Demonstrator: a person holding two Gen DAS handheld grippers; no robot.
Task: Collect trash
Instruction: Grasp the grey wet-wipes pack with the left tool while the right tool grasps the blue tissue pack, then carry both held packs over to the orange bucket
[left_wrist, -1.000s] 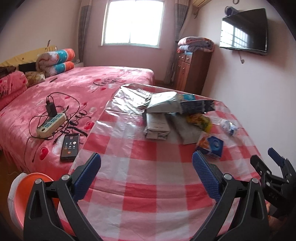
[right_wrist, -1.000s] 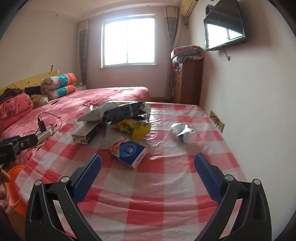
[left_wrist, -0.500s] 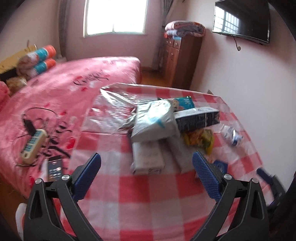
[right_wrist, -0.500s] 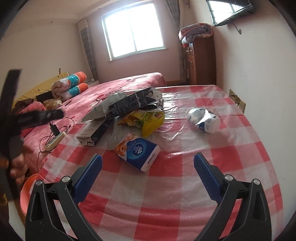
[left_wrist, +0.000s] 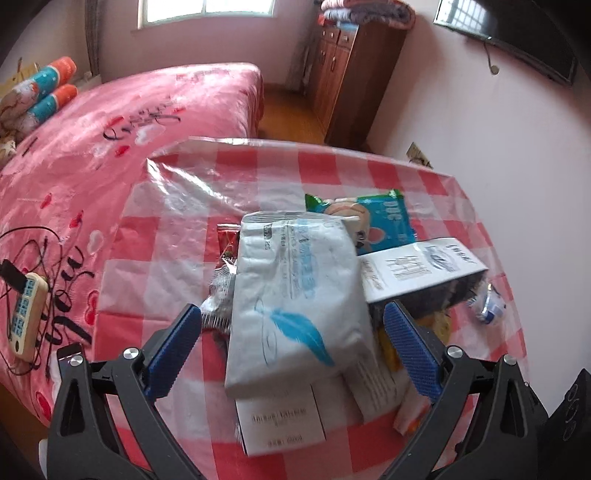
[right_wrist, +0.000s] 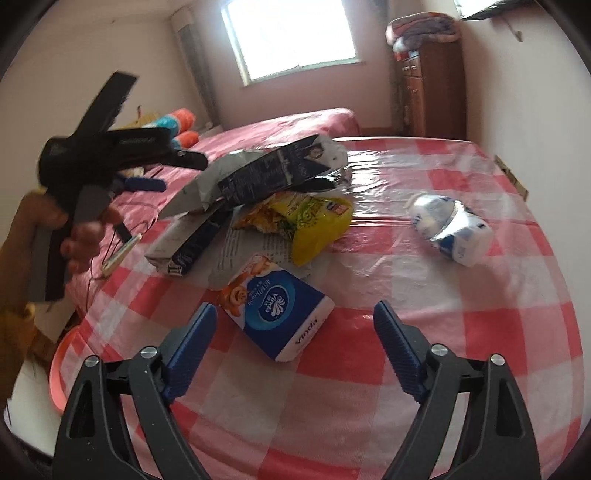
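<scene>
Several pieces of trash lie heaped on the red-and-white checked tablecloth (right_wrist: 461, 332). On top we see a white padded mailer (left_wrist: 295, 302) printed with a blue feather, resting on a white carton (left_wrist: 280, 424). Beside it leans a black-and-white box (left_wrist: 417, 269), open-ended, with a teal wipes packet (left_wrist: 373, 218) behind. From the right wrist view we note a yellow snack bag (right_wrist: 317, 221), a blue tissue pack (right_wrist: 277, 314) and a crumpled white-and-blue wrapper (right_wrist: 450, 225) lying well apart from the heap.

The left gripper (left_wrist: 291, 347) hangs over the mailer, fingers spread wide, its pads to either side of the mailer and touching nothing. The right gripper (right_wrist: 295, 347) stands just short of the tissue pack; its jaws are closing, still spread, with the pack's near corner just ahead of the gap between them.

Compared with a second ago, the left gripper has travelled from the table's near edge up to the heap and tipped downward; the bed (left_wrist: 129, 110) now fills less of its view. The right gripper has come nearer the tissue pack and its jaws are narrower.
</scene>
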